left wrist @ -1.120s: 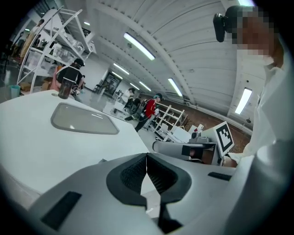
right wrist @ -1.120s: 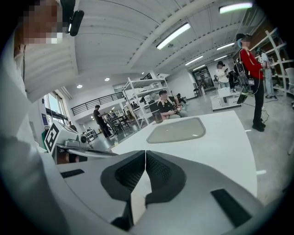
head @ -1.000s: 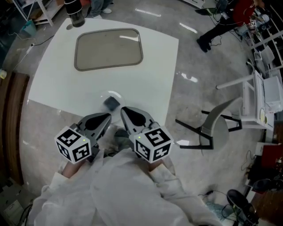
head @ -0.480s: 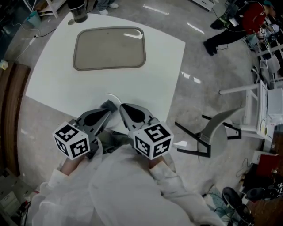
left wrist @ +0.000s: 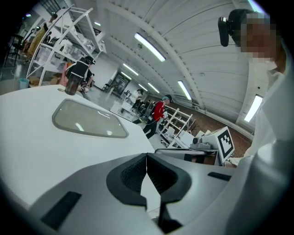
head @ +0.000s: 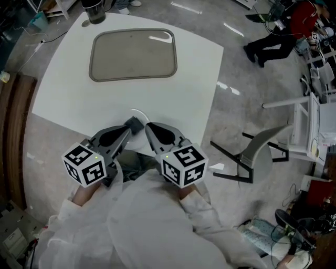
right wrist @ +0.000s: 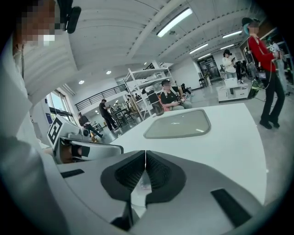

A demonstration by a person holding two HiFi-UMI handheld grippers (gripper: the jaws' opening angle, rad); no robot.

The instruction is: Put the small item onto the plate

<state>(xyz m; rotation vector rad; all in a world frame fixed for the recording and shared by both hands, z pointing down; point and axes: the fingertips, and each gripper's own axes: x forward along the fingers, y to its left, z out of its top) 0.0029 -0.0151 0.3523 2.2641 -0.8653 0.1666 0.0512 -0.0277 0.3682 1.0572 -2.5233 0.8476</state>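
Note:
A small dark grey item [head: 135, 124] sits on a small white plate [head: 139, 112] near the front edge of the white table [head: 68, 100]. Only the plate's far rim shows. My left gripper [head: 129, 130] is shut, its tip right beside the item on the left; whether it touches I cannot tell. Just right of the item, my right gripper [head: 148, 126] is shut as well. In the left gripper view the jaws [left wrist: 146, 157] meet with nothing between them, and in the right gripper view the jaws [right wrist: 145, 153] meet too. Neither gripper view shows the item.
A grey tray [head: 133, 55] lies at the far side of the table, also visible as tray [left wrist: 87, 120] and tray [right wrist: 178, 124]. A dark cup [head: 95, 10] stands at the far left corner. A grey chair [head: 252, 155] stands on the floor to the right.
Both grippers have edged forward over the plate, so their tips now flank the small item and cover most of the plate. The head view has shifted slightly.

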